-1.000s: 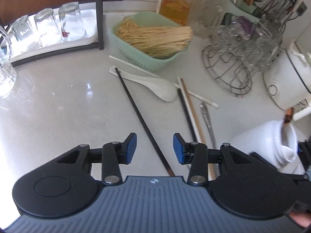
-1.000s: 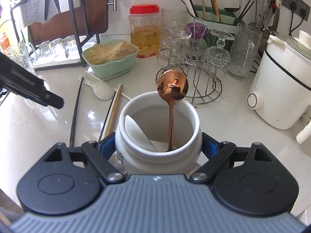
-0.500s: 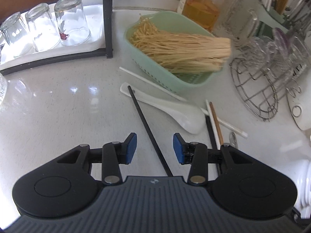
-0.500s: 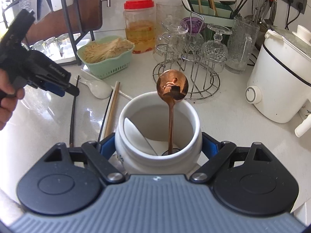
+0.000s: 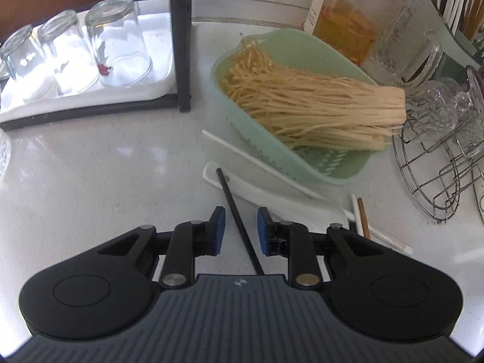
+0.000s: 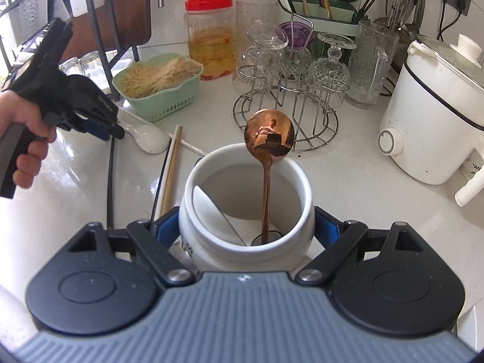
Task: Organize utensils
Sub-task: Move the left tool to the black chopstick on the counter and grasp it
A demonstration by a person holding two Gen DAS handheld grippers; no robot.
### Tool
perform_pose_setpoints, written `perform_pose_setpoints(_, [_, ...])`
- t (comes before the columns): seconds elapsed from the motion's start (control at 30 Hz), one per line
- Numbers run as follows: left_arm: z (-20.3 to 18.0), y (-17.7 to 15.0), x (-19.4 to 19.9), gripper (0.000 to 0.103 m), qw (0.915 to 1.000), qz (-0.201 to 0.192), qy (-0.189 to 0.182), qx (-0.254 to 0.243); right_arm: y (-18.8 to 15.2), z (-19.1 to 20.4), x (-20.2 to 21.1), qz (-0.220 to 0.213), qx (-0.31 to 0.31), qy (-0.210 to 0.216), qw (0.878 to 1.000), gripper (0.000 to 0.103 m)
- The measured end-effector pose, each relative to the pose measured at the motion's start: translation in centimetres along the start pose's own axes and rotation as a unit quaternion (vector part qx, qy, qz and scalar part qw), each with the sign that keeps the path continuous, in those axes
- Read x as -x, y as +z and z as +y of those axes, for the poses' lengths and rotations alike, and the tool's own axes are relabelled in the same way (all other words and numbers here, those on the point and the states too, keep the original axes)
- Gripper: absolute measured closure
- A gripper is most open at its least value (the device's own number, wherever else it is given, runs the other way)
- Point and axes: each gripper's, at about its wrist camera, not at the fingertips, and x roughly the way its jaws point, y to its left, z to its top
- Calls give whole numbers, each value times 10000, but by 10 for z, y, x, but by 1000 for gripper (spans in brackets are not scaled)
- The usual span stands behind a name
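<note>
A long black chopstick point(image 5: 236, 214) lies on the white counter and runs between the blue pads of my left gripper point(image 5: 238, 227). Its jaws are closing, with a gap still on both sides of the stick. A white ceramic spoon point(image 5: 272, 196) lies just beyond, with white and brown chopsticks point(image 5: 361, 217) to its right. My right gripper point(image 6: 246, 230) is shut on a white ceramic jar point(image 6: 211, 242) that holds a copper spoon point(image 6: 269, 139) and a white spoon point(image 6: 208, 208). In the right wrist view a hand holds the left gripper point(image 6: 116, 131) over the black chopstick point(image 6: 111, 178).
A green basket of noodles point(image 5: 302, 112) stands behind the utensils. A wire glass rack point(image 6: 287, 90), a red-lidded jar point(image 6: 211, 36), a utensil caddy point(image 6: 320, 9) and a white cooker point(image 6: 438, 106) fill the back and right. Upturned glasses point(image 5: 72, 51) rest on a tray at the left.
My left gripper moved forward and down along the black chopstick toward the basket, and its jaws narrowed around the stick. The right gripper kept still on the jar.
</note>
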Motion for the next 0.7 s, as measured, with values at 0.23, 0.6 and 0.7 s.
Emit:
perform_pose_setpoints(0.23, [-8,8,-4,80,9997,32,182,-133,2,0,-2,19,47,40,10000,12])
perform_pose_setpoints(0.6, [-13,2,-4,98,9988,-73,302,-368,4,-1,-5,-47,171,165,9997,12])
perform_pose_setpoints(0.7, [-12,-5,2,99,9990,-138,236,-346,4,-2,-5,-70,199,183,9996,12])
